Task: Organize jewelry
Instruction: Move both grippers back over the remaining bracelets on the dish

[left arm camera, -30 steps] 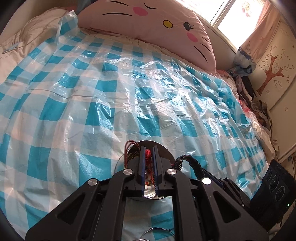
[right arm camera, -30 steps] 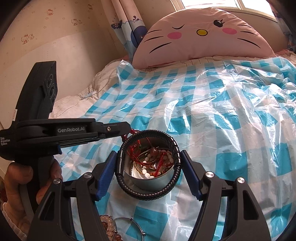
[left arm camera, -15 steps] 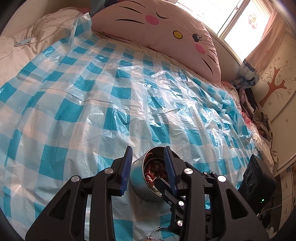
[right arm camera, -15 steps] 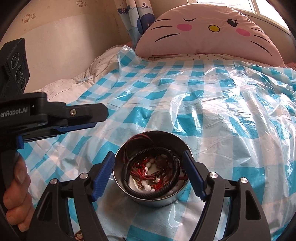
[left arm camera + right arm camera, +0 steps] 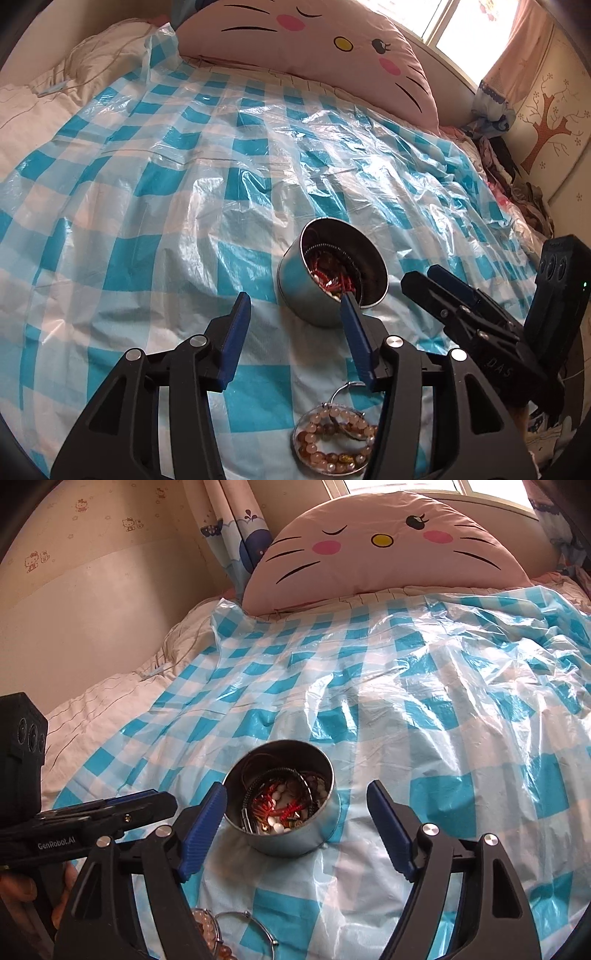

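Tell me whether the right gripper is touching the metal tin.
Apart. In the right wrist view the right gripper stands open; checked sheet shows between its right finger and the metal tin, a thin gap at the left finger.

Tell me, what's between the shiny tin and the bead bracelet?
Left wrist view: between the tin and the bead bracelet lies checked plastic sheet, plus a thin silver bangle.

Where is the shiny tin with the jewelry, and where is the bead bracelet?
tin [image 5: 295, 843]: right wrist view, on its front metal wall.
bead bracelet [image 5: 317, 448]: left wrist view, on the beads at its left side.
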